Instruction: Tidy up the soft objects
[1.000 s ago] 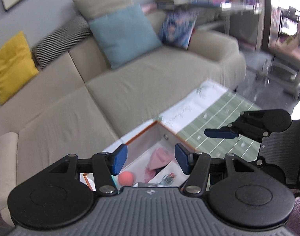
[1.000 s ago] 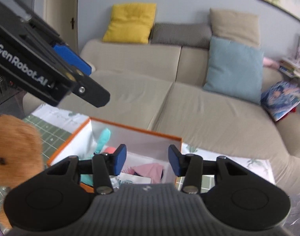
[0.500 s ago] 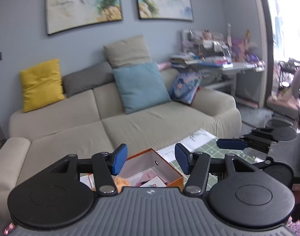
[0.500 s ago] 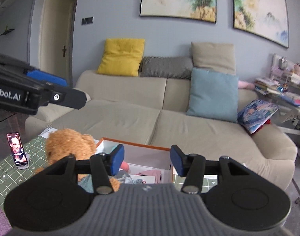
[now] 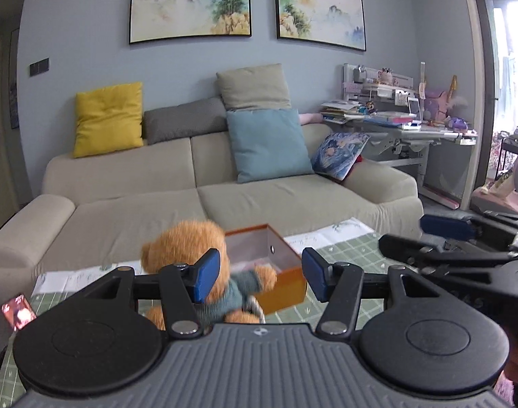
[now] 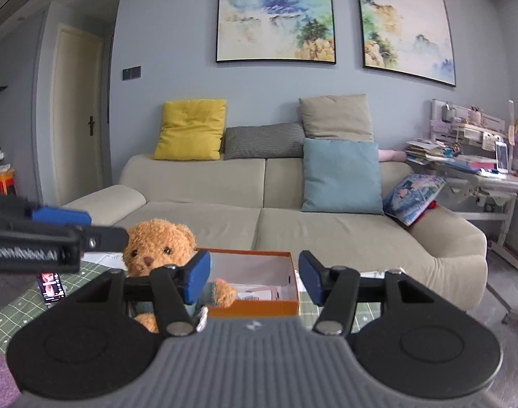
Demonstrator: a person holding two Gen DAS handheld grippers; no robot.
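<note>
Two grippers, both held level and pulled back over the near edge of the table (image 6: 7, 323), both with jaws spread wide and nothing between them. Left gripper (image 5: 260, 273); right gripper (image 6: 254, 277).

Teddy bear (image 6: 160, 248) sits upright on the green mat, touching the left side of the orange box (image 6: 259, 306); one paw rests against the box's near-left corner. Box open; pink and printed items lie inside, too small to identify.

Step in hand, as I judge it: pick up the bear and put it in the box. Best approach is to come down on the torso or head from the near side, close gently so the plush compresses without slipping, and keep clear of the box wall.

Relative to jaws: in both views the bear lies beyond and left of the gap, partly behind the left finger (image 5: 206, 278), not between the pads. Box sits nearer centre of the gap, farther out.
</note>
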